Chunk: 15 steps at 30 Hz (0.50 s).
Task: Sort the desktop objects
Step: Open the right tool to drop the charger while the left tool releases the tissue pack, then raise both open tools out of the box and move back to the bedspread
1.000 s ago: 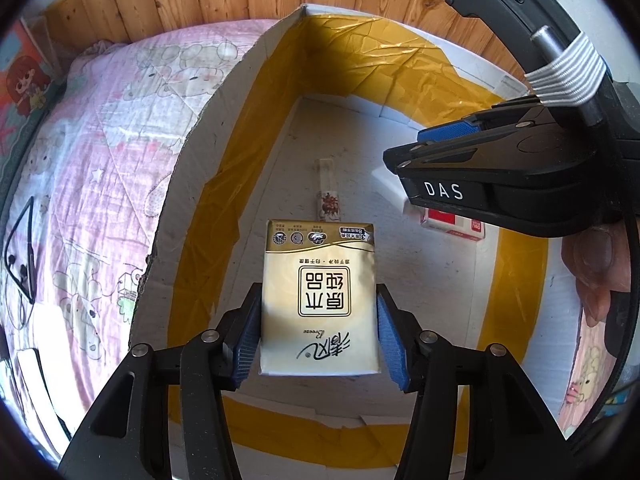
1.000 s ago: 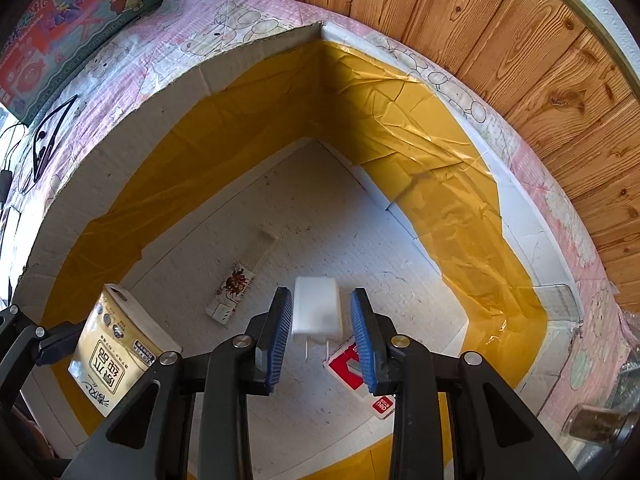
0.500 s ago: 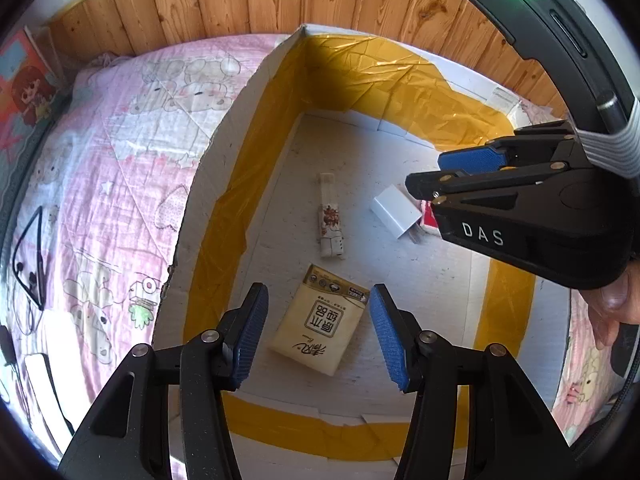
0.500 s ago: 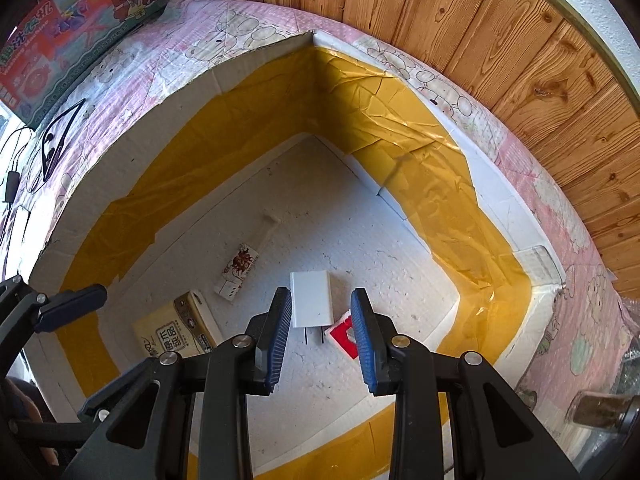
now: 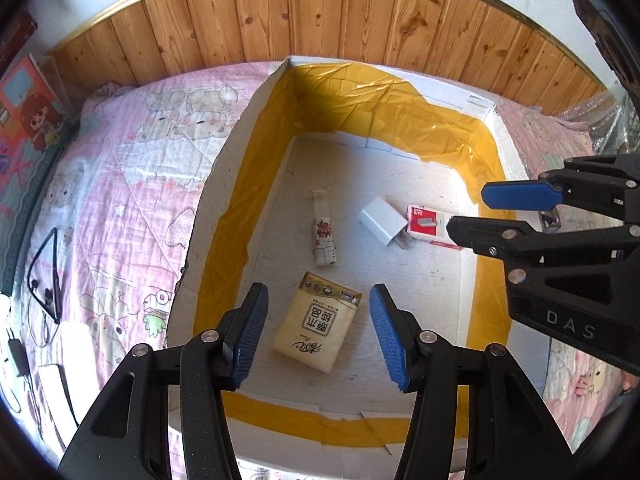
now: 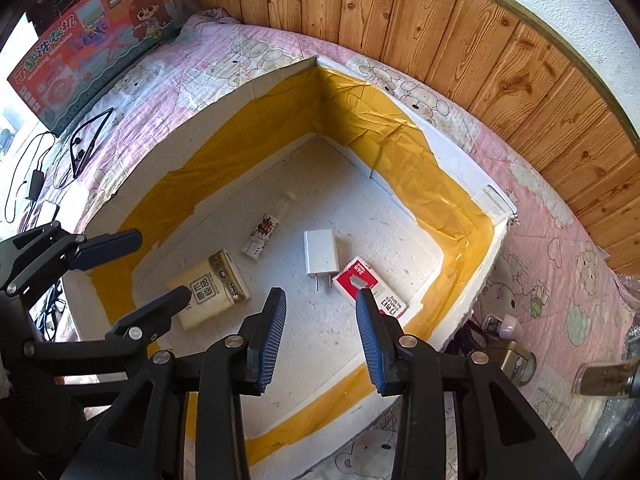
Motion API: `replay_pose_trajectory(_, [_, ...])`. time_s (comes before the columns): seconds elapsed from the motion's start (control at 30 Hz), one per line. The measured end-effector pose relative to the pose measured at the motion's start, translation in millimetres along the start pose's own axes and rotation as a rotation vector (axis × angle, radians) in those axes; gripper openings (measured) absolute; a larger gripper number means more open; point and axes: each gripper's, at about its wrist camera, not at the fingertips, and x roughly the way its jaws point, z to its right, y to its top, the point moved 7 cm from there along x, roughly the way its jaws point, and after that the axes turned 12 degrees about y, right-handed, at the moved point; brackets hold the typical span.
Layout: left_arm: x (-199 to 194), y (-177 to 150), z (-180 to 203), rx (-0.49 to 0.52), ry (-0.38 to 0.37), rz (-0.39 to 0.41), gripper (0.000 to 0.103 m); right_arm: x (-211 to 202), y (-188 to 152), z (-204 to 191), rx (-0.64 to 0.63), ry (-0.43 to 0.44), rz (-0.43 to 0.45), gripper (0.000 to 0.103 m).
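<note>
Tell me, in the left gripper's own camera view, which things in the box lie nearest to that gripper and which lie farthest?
From the left gripper, going outward:
1. Tissue pack, flat on the box floor right below the open fingers.
2. Small sachet, farther up, a little to the left.
3. White charger and red staple box, upper right; the charger looks slightly nearer, but they are too close to call.

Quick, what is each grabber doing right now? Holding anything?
Left gripper: open, holding nothing; the tissue pack lies below.
Right gripper: open, jaws just widened, holding nothing.
</note>
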Motion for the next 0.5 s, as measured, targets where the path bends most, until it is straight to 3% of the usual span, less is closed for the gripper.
replay_pose_trajectory(0.5, [-19.5, -19.5, -0.1, -0.039, -0.041, 0.039, 0.056, -32.0, -34.1, -27.5, -0.036, -0.019, 0.041, 0.038])
